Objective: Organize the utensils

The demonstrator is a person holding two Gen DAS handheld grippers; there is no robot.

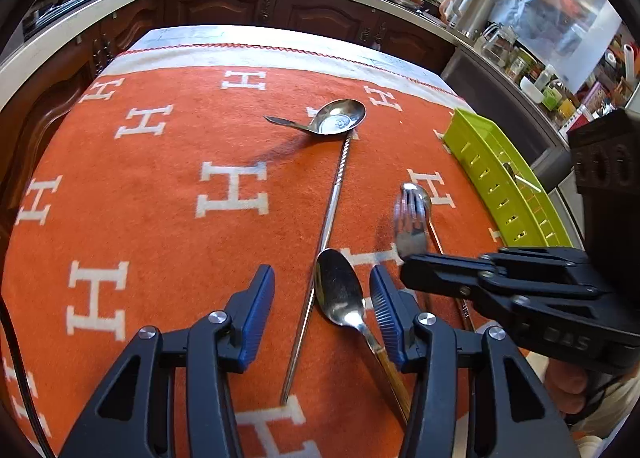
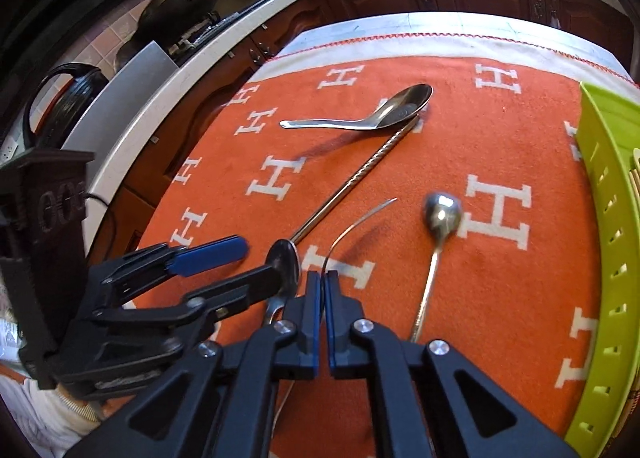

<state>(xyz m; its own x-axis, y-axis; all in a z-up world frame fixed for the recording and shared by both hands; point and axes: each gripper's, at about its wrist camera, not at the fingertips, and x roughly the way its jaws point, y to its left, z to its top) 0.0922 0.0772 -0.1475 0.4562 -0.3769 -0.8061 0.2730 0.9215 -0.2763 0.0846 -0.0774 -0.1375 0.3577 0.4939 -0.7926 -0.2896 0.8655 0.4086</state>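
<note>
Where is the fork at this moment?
The fork is clamped edge-on in the right gripper, raised over the orange cloth, left of the small spoon.

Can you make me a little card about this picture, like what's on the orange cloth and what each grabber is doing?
Cloth: orange cloth with white H letters
Lying loose: soup spoon, long twisted rod, small long-handled spoon
Left gripper: open, fingers on either side of a wooden-handled spoon, not squeezing it
Right gripper: shut on a fork
Tray: green tray at the right edge of the cloth
</note>
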